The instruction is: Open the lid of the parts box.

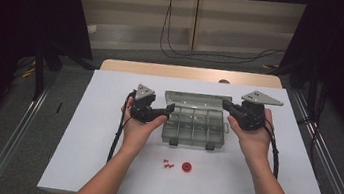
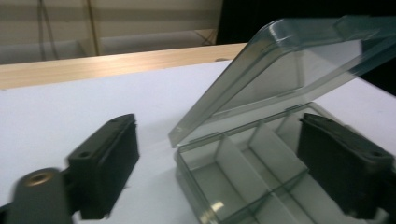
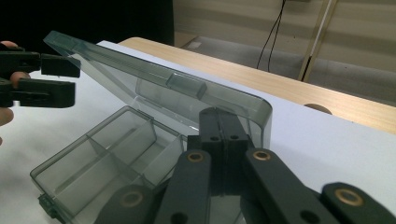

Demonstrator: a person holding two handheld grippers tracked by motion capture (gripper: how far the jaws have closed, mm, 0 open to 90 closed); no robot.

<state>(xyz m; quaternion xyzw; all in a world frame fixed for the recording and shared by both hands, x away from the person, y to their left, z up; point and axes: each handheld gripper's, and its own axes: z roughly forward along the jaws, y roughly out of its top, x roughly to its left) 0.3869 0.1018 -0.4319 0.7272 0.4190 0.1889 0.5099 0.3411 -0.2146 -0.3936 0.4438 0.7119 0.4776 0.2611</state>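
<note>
Now the box point(image 1: 195, 125) sits mid-table with lid point(image 1: 195, 99) raised, right hand-held gripper point(image 1: 225, 104) shut at its three o'clock edge, left hand-held gripper point(image 1: 168, 110) open at nine; next, probably load the red parts point(image 1: 177, 166) at six.

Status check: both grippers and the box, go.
Left gripper open at box corner. Right gripper shut against raised lid. Compartments empty. Red parts lie loose in front of the box.

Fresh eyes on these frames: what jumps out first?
The clear compartment box at mid-table, its lid propped half open over bare compartments. The left gripper sits at its left end with jaws open, one jaw over the tray; the right gripper is shut at the right end. Small red parts lie loose on the white sheet nearer the person.
</note>
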